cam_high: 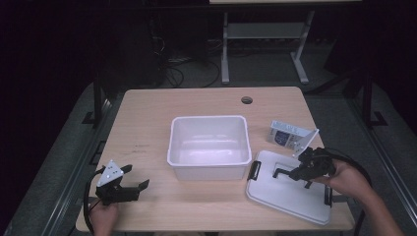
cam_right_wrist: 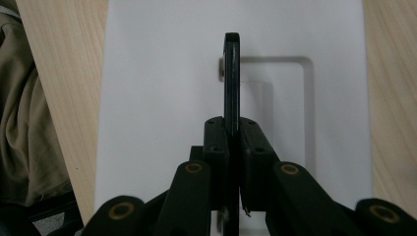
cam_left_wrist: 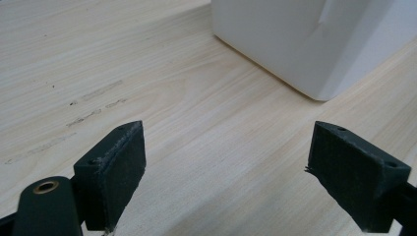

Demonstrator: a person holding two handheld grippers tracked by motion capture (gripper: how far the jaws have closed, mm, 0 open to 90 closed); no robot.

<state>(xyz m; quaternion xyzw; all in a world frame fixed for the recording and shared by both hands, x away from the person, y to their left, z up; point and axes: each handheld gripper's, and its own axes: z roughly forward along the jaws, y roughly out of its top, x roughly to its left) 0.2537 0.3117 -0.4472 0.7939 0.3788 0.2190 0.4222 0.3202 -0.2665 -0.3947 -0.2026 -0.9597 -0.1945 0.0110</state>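
It looked like a lab or test room: a pale wooden desk [cam_high: 147,128] with a round cable hole [cam_high: 247,100] stood on grey carpet, loose black cables [cam_high: 172,69] lay tangled behind it, and a second grey-legged metal bench [cam_high: 265,34] stood in the dark background.

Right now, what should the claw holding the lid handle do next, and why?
Probably lift the lid a little. The right claw is already shut on its black handle, the lid lies flat on the table, and the open white bin waits beside it, likely to be covered.
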